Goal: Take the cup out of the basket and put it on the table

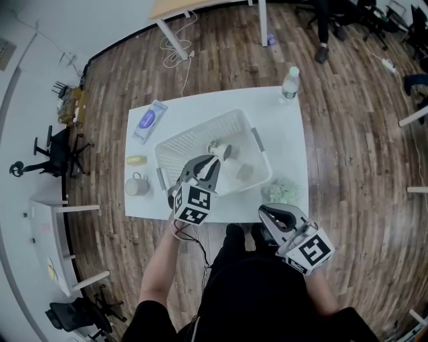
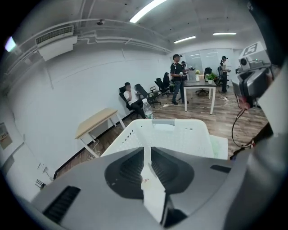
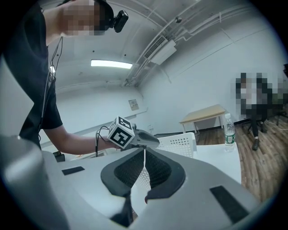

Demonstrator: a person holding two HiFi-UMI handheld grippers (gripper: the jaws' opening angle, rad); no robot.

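- Now my left gripper hovers over the near side of the white basket, its jaws parted by a narrow slit and holding nothing.
- The cup lies on its side inside the basket, just beyond them.
- My right gripper hangs at the near edge of the table, its jaws pressed together.

Bright, even light from ceiling strips; heavy fisheye bending at edges.

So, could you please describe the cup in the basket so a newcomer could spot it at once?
Find the white table and the white basket in its middle. Inside lies the cup, pale and tipped on its side, unlike the grey mug standing upright outside on the table's left.
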